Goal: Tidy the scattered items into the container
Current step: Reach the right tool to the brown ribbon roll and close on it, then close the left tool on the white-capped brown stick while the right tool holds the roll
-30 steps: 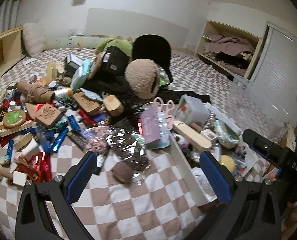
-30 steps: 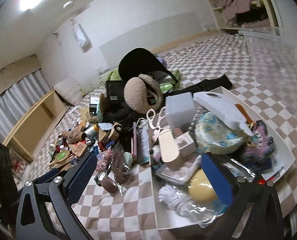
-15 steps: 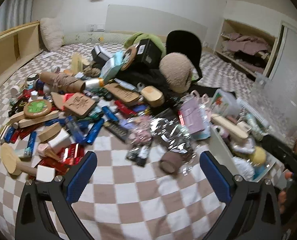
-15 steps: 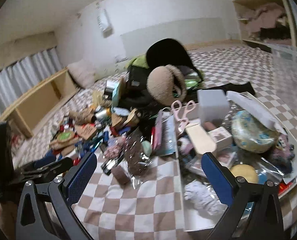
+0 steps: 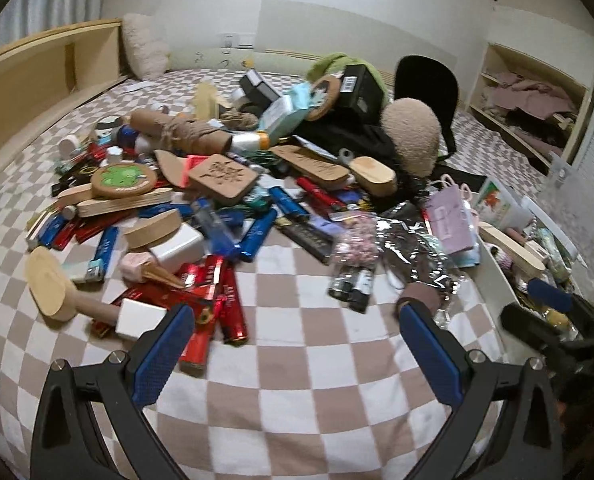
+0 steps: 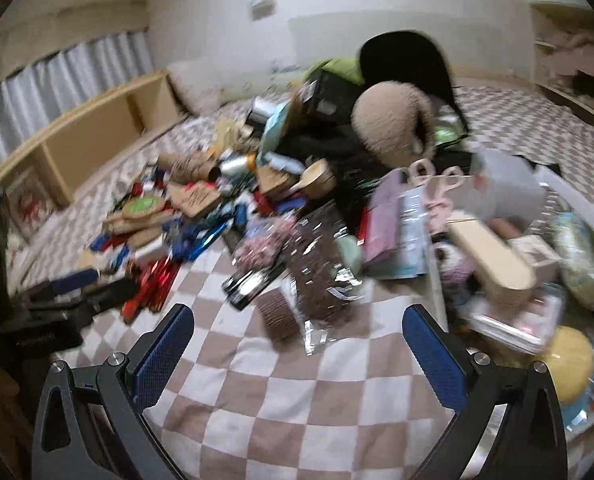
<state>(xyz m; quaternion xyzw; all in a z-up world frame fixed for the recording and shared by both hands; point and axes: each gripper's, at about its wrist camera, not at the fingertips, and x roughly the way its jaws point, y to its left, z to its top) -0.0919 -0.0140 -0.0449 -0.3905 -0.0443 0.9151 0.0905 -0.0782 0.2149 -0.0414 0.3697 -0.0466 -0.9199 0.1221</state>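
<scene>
— Well, nearest to us the left gripper (image 5: 297, 316) hangs over bare checkered bedcover (image 5: 305, 380), fingers spread wide with nothing between them. Do we agree on the right one?

— We do. The right gripper (image 6: 297, 316) is likewise spread and empty, over the same bedcover, just short of a small brown cylinder (image 6: 277, 316) that lies under a crinkled clear wrapper (image 6: 317, 276).

— Past our left fingertips we see red foil packets (image 5: 221, 300), a white block (image 5: 139, 318) beside the left blue pad, and a wooden mallet-like piece (image 5: 51, 294) towards the bedcover's left edge.

— Further in, blue lighters (image 5: 257, 234) lie mixed with wooden boards, and a round coaster with a green design (image 5: 123, 180) rests on a wooden slat.

— And the container?

— We place the white container (image 5: 497, 276) at the bedcover's right edge. It is already crowded: a wooden block (image 6: 489, 256), a yellow ball (image 6: 569, 360) at its near end, a white cube (image 6: 501, 188) at its far end, and pink scissors (image 6: 437, 184) beside a lilac packet (image 6: 381, 224) at its left wall.

— Behind the scatter we see a tan fluffy hat (image 5: 411, 136) leaning on black fabric, with a black chair back (image 5: 425, 84) behind it.

— Farthest off, a wooden shelf unit (image 5: 37, 80) lines the left wall. The right wrist view is blurred, so we cannot make out smaller items there.
</scene>
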